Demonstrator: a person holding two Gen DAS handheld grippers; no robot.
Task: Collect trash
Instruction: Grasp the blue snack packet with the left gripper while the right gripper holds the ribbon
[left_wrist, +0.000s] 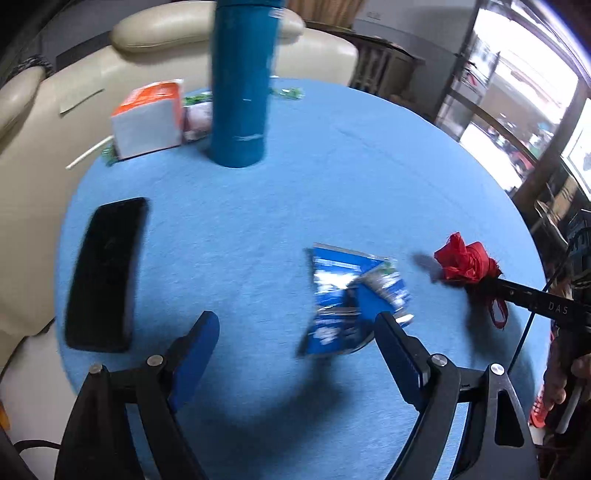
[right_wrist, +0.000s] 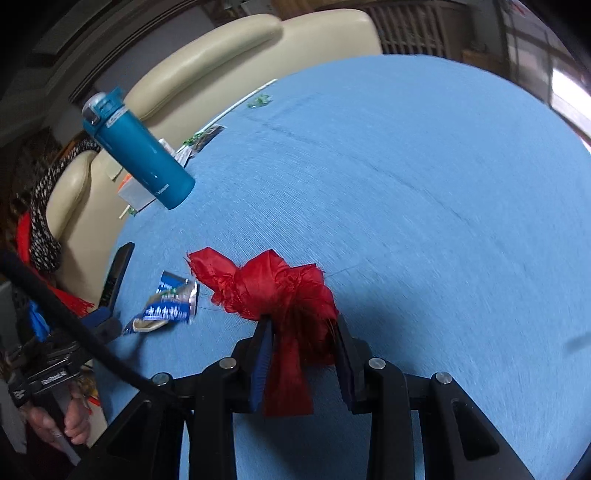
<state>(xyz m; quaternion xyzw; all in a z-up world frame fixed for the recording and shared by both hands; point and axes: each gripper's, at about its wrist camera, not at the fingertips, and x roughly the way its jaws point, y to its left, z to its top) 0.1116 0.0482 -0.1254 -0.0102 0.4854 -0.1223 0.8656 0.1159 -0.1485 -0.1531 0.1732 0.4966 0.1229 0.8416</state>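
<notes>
Right gripper (right_wrist: 301, 325) jaws clamped on red ribbon wad (right_wrist: 273, 284), left gripper (left_wrist: 295, 325) jaws wide over blurred blue wrapper (left_wrist: 347, 295), bottle (left_wrist: 242, 81) top cut off, table (left_wrist: 369, 166)

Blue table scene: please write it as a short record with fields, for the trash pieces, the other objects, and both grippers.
surface: round blue table
right gripper: shut on red crumpled scrap
left gripper: open, holds nothing
trash on table: blue wrapper, beside the left gripper's right finger
other objects: teal bottle, upright; black phone; orange-white box
</notes>
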